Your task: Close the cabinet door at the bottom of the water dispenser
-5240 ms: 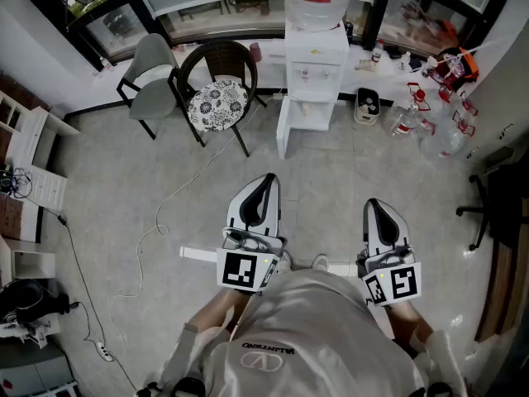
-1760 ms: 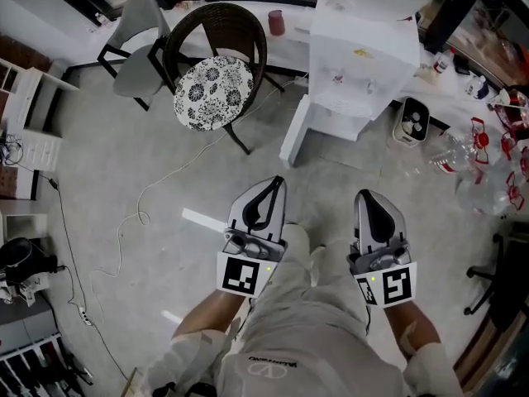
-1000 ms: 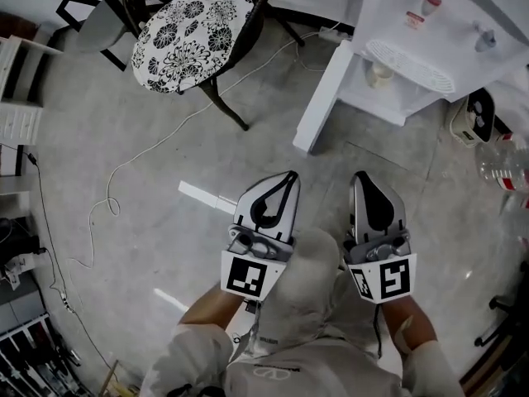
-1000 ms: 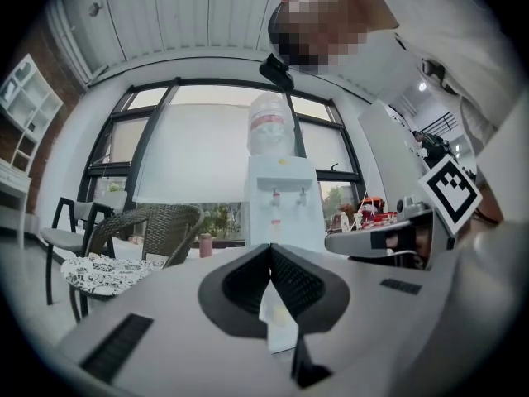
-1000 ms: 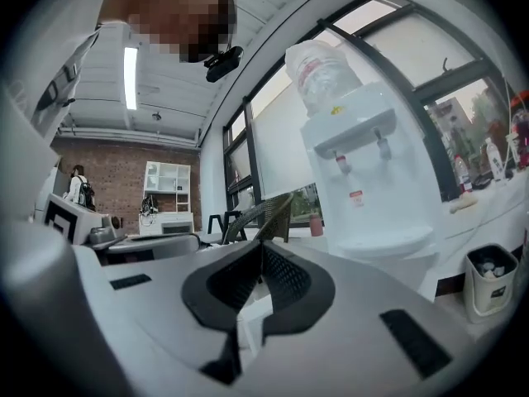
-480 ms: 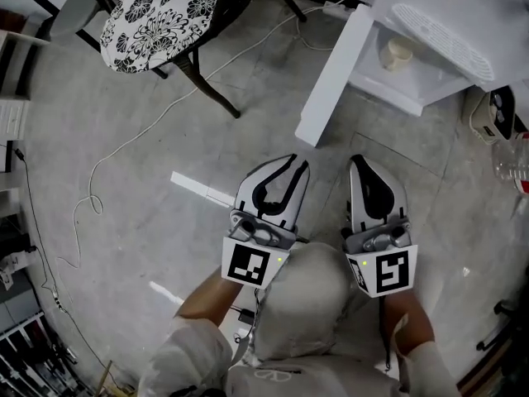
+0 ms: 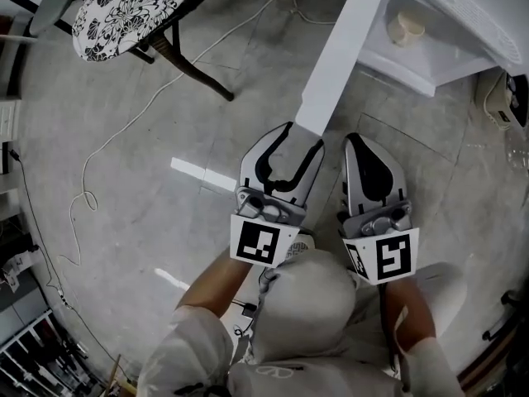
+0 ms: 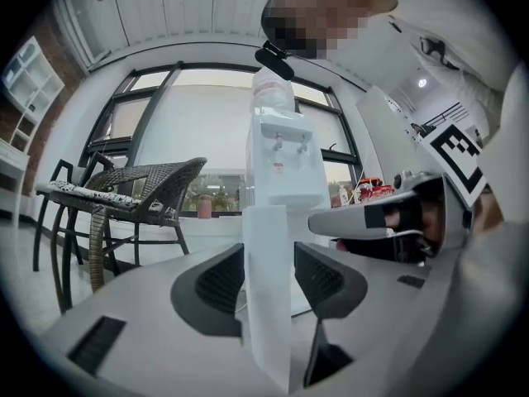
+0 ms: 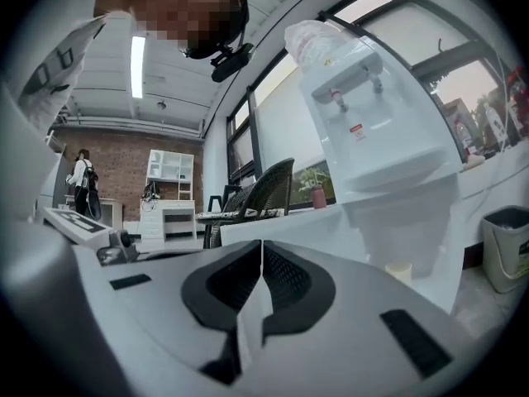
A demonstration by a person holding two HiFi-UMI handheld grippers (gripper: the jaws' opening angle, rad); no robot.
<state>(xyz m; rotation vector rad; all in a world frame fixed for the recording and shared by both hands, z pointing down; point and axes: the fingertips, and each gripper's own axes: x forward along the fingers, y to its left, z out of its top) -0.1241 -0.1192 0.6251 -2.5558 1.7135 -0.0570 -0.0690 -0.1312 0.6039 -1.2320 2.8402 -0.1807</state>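
Observation:
The water dispenser point(image 8: 283, 160) stands ahead, and its white bottom cabinet door point(image 7: 343, 48) is swung wide open towards me. Inside the open cabinet point(image 7: 446, 56) sits a beige cup point(image 7: 405, 27). My left gripper point(image 7: 302, 136) points level at the door's free edge. Its jaws have just been opening and now straddle that edge without pressing on it. In the left gripper view the door point(image 8: 266, 304) runs edge-on between the left gripper's point(image 8: 269, 263) pads. My right gripper point(image 7: 355, 143) is shut and empty, just right of the door, facing the cabinet point(image 9: 397, 222).
A wicker chair with a floral cushion point(image 7: 124, 11) stands at the far left. A thin cable point(image 7: 124, 139) trails over the tiled floor and a white strip point(image 7: 202, 174) lies by my left gripper. A small bin point(image 7: 506, 98) is right of the dispenser.
Both grippers have dropped and come forward to the door. The left jaws went from shut to wide open, and the door's edge now stands between them. The right jaws stay shut.

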